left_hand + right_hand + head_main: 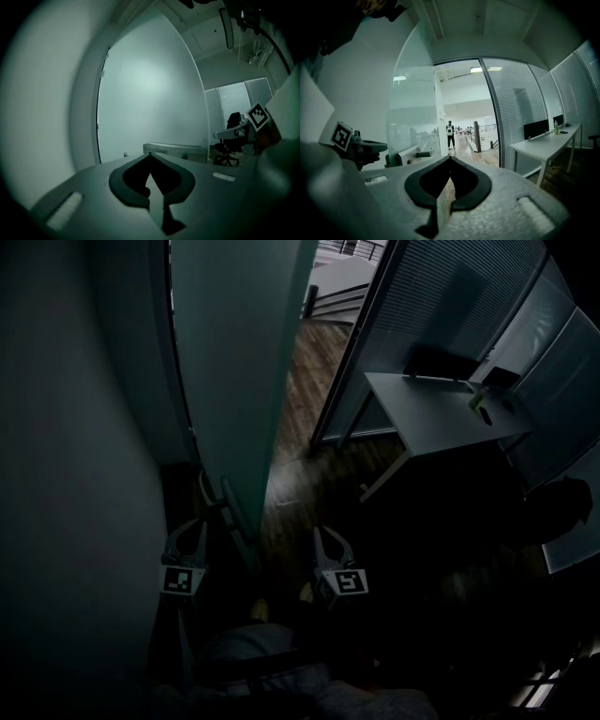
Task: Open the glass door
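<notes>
Glass door [239, 381] already ajar, perhaps needing a wider swing; left gripper [199, 521] and right gripper [326, 538] near it, both closed, empty

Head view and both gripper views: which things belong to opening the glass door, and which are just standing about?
For the job: glass door, standing open; its bar handle; left gripper and right gripper, both shut, empty.
Just standing about: white desk, office chair, bottle, distant person.
</notes>
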`<control>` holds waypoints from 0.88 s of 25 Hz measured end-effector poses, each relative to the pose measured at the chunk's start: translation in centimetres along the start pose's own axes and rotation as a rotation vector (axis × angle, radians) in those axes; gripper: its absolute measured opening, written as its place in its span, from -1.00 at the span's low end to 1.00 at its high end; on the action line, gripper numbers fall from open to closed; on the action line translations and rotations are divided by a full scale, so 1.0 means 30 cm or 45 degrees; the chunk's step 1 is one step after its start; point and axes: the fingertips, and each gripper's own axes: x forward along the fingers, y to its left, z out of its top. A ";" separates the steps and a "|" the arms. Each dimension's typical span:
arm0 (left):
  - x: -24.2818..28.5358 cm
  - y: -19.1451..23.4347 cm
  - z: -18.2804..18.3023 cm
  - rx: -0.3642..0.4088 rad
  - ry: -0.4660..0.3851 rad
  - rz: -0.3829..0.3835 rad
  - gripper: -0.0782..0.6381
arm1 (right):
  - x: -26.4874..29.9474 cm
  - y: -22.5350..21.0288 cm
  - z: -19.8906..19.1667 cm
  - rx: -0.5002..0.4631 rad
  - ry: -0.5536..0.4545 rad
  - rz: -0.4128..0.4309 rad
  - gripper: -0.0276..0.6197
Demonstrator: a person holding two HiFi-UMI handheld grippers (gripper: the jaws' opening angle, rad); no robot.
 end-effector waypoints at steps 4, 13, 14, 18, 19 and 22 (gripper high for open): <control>-0.010 -0.033 0.036 -0.080 -0.042 -0.010 -0.77 | 0.000 0.016 0.007 0.004 -0.011 0.008 -0.91; -0.057 -0.137 0.076 -0.146 -0.087 -0.058 -0.77 | -0.030 0.048 0.024 -0.042 -0.030 0.026 -0.91; -0.063 -0.148 0.083 -0.148 -0.092 -0.067 -0.77 | -0.035 0.051 0.024 -0.040 -0.033 0.028 -0.91; -0.082 -0.178 0.110 -0.121 -0.118 -0.075 -0.77 | -0.060 0.061 0.028 -0.009 -0.043 0.022 -0.91; -0.086 -0.182 0.115 -0.119 -0.123 -0.076 -0.77 | -0.068 0.066 0.029 0.001 -0.045 0.020 -0.91; -0.095 -0.206 0.119 -0.112 -0.121 -0.097 -0.77 | -0.092 0.081 0.028 0.023 -0.051 0.024 -0.91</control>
